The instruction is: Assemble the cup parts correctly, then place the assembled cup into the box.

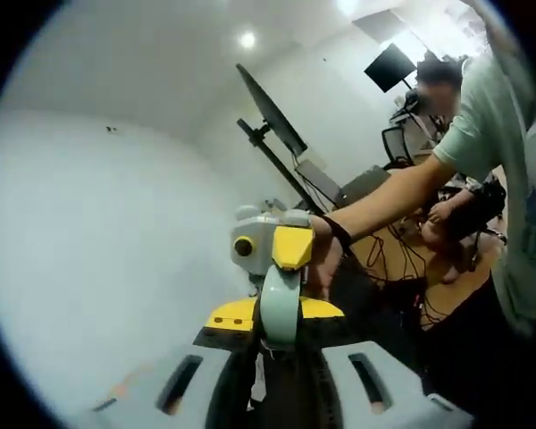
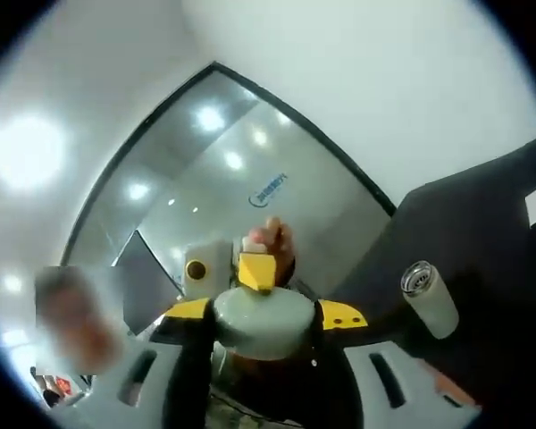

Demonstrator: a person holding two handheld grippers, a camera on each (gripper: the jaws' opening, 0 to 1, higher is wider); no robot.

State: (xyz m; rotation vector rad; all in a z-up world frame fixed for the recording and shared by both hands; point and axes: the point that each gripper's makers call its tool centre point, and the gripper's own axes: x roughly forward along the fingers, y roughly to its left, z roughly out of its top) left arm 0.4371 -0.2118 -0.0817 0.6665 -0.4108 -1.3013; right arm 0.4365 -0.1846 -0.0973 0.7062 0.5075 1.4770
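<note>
Holding a pale green cup part (image 1: 280,308) edge-on at lower centre, the left gripper (image 1: 281,357) pinches it in its jaws, presumably for mating. The right gripper (image 2: 263,353) clamps a lid-like part (image 2: 261,323); a can (image 2: 429,297) lies on the dark table (image 2: 482,232).

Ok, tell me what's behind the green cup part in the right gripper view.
Behind the cup part, the left gripper shows its yellow tip, with a hand behind it. The part covers how that gripper meets it.

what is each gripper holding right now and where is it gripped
The left gripper holds a pale green cup part edge-on. The right gripper holds a pale green lid by its rim.
</note>
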